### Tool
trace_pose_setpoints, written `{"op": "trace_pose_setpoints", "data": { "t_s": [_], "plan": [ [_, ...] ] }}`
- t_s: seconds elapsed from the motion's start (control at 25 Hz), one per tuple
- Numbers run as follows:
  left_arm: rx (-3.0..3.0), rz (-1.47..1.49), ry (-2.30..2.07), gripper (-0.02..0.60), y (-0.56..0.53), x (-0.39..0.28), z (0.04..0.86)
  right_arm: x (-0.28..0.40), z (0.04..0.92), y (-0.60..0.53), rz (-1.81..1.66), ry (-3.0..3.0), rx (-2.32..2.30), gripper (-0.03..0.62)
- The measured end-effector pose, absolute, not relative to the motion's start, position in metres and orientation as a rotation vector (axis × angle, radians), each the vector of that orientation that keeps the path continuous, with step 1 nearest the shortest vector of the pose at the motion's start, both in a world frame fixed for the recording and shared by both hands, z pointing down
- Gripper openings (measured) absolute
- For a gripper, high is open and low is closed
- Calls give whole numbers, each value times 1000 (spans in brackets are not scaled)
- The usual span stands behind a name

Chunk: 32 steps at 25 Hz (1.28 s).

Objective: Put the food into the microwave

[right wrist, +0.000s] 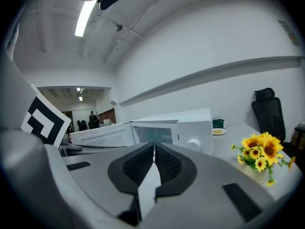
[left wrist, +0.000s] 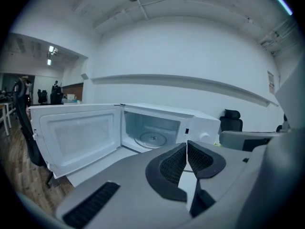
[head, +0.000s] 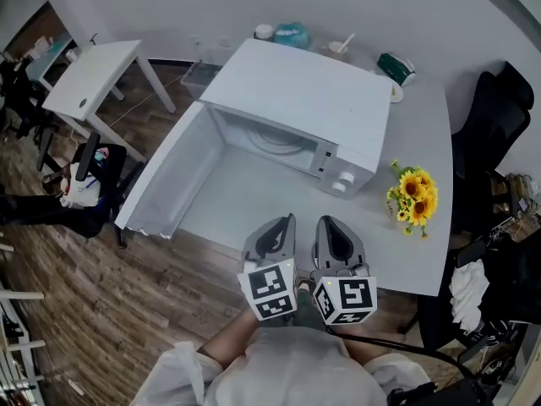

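A white microwave (head: 296, 112) stands on the white table (head: 423, 227) with its door (head: 165, 176) swung wide open to the left. Its cavity holds only the glass turntable (left wrist: 152, 138). Behind the microwave at the back right lies a small plate with something yellow on it (right wrist: 219, 131). My left gripper (head: 289, 220) and right gripper (head: 326, 222) hover side by side over the table's front edge and point at the microwave. Both are shut with nothing between the pads, as the left gripper view (left wrist: 187, 143) and the right gripper view (right wrist: 154, 144) show.
A bunch of sunflowers (head: 414, 197) stands right of the microwave. A green container (head: 396, 68), a cup with a spoon (head: 341, 49) and a teal packet (head: 292, 34) sit along the back wall. A black office chair (head: 494, 117) is at the right, a second white table (head: 89, 79) at the far left.
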<state>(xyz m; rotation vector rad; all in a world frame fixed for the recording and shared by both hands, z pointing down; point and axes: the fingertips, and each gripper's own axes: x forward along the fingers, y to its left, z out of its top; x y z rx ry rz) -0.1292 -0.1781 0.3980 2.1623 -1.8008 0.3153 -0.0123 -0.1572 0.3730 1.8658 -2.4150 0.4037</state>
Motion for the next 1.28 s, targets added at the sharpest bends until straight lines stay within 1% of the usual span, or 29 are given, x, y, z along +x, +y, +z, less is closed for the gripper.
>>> {"op": "trace_pose_setpoints", "data": {
  "t_s": [0.28, 0.32, 0.36, 0.4, 0.76, 1.08, 1.16, 1.28],
  "plan": [
    [2329, 333, -1438, 413, -163, -56, 430, 48, 403, -141, 507, -2306, 1984, 23],
    [2336, 351, -1411, 413, -160, -49, 436, 56, 409, -137, 527, -2291, 1999, 39],
    [2338, 373, -1392, 413, -158, -44, 443, 64, 415, -134, 552, -2275, 2011, 112],
    [2336, 396, -1377, 413, -155, -39, 451, 72, 422, -131, 578, -2257, 2023, 141],
    [2240, 606, -1333, 413, -139, -27, 533, 127, 505, -89, 768, -2039, 2071, 141],
    [2131, 686, -1341, 413, -138, -22, 586, 150, 566, -70, 900, -1906, 2084, 141],
    [2112, 707, -1355, 413, -139, -22, 594, 153, 575, -69, 919, -1895, 2079, 126],
    [2081, 738, -1362, 413, -137, -22, 605, 155, 588, -66, 931, -1862, 2074, 126]
  ]
}}
